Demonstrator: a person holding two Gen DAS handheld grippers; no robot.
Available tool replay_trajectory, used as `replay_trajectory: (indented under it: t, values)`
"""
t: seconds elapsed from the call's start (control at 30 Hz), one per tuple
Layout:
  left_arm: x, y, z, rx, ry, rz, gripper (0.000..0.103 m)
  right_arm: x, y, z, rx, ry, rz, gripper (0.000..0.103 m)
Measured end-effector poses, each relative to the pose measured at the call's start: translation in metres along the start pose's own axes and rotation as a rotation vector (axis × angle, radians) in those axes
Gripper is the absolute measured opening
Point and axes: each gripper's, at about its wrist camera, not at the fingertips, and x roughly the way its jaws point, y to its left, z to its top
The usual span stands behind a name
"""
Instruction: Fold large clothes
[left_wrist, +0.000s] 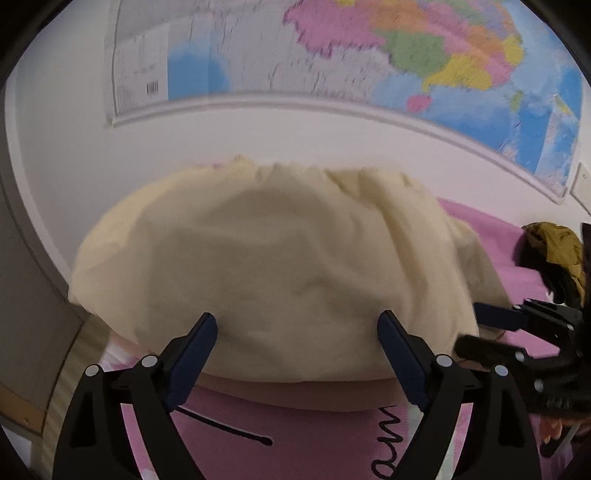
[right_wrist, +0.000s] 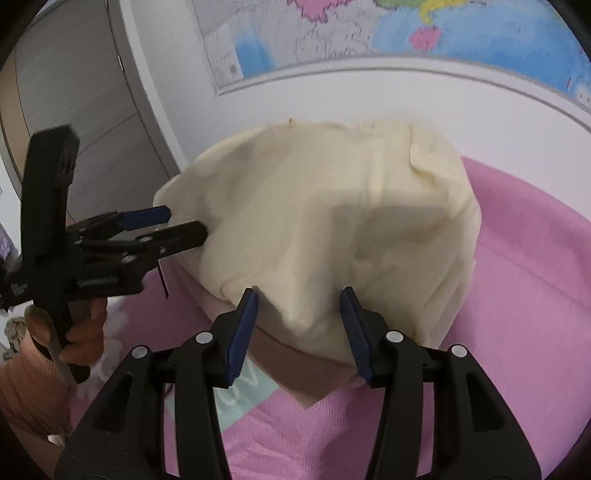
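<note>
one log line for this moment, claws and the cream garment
left claw: open, at near edge of cream garment | right claw: open, garment fold between its fingers | garment: bunched on pink bedcover

1. The left wrist camera sits just behind its own left gripper, looking forward and downward over the cream garment toward the wall map, very near the cloth.
2. The right wrist camera looks the same way from behind the right gripper.
3. Both views share the garment, the pink bedding, the map, and each other's gripper at the frame edge.
</note>
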Motion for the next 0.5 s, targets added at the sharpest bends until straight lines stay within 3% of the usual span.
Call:
replay_trajectory:
  t: [0.17,0.23,0.3,0.5]
  values:
    - [-0.015,-0.01,-0.006,0.0,-0.026,0.027,0.087,-0.02,0.003,-0.005,0.024,-0.055,0.003,0.052]
    - [-0.023,-0.014,-0.009,-0.003,-0.045,0.055,0.091,-0.031,0.008,-0.009,0.012,-0.085,-0.007,0.063]
    - [-0.032,-0.016,-0.013,-0.008,-0.065,0.076,0.096,-0.042,0.011,-0.015,-0.002,-0.111,-0.024,0.066]
    - [-0.063,-0.022,-0.03,-0.065,-0.108,0.125,0.096,-0.064,0.022,-0.03,-0.026,-0.147,-0.071,0.085]
